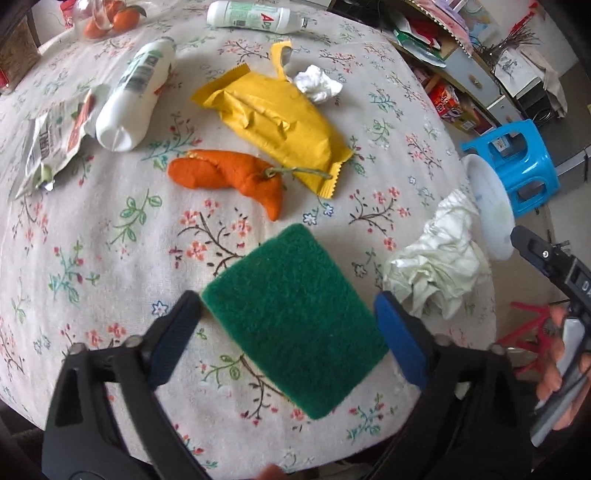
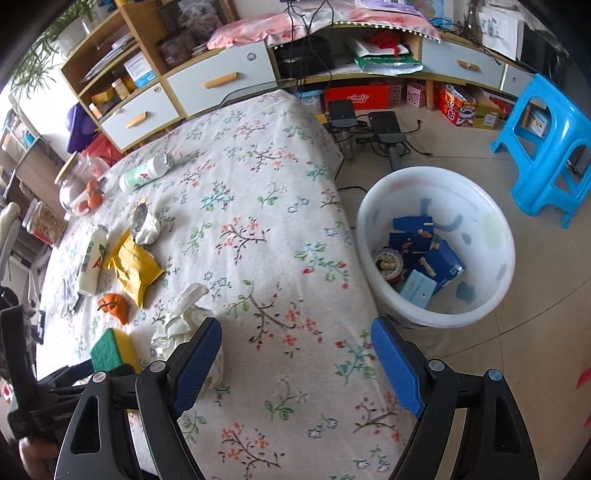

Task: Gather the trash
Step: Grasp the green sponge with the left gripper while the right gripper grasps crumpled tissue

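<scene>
A green scouring sponge (image 1: 295, 321) with a yellow underside lies flat on the floral tablecloth (image 1: 110, 236). My left gripper (image 1: 288, 299) stands open over it, one blue pad on each side, with a gap showing at the left pad. Beyond it lie an orange peel (image 1: 229, 173), a yellow wrapper (image 1: 280, 122), a small crumpled tissue (image 1: 317, 83) and a big crumpled white paper (image 1: 436, 273). My right gripper (image 2: 297, 326) hangs open and empty over the table's right edge, beside the crumpled paper (image 2: 177, 321). On the floor, the white trash tub (image 2: 373, 206) holds blue cartons and a cup.
Two white bottles (image 1: 133, 96) (image 1: 255, 16) and a torn snack pouch (image 1: 55, 140) lie at the table's far left. A glass jar with oranges (image 2: 79, 192) stands at the back. A blue stool (image 2: 546, 147) and low cabinets (image 2: 221, 81) are beyond the tub.
</scene>
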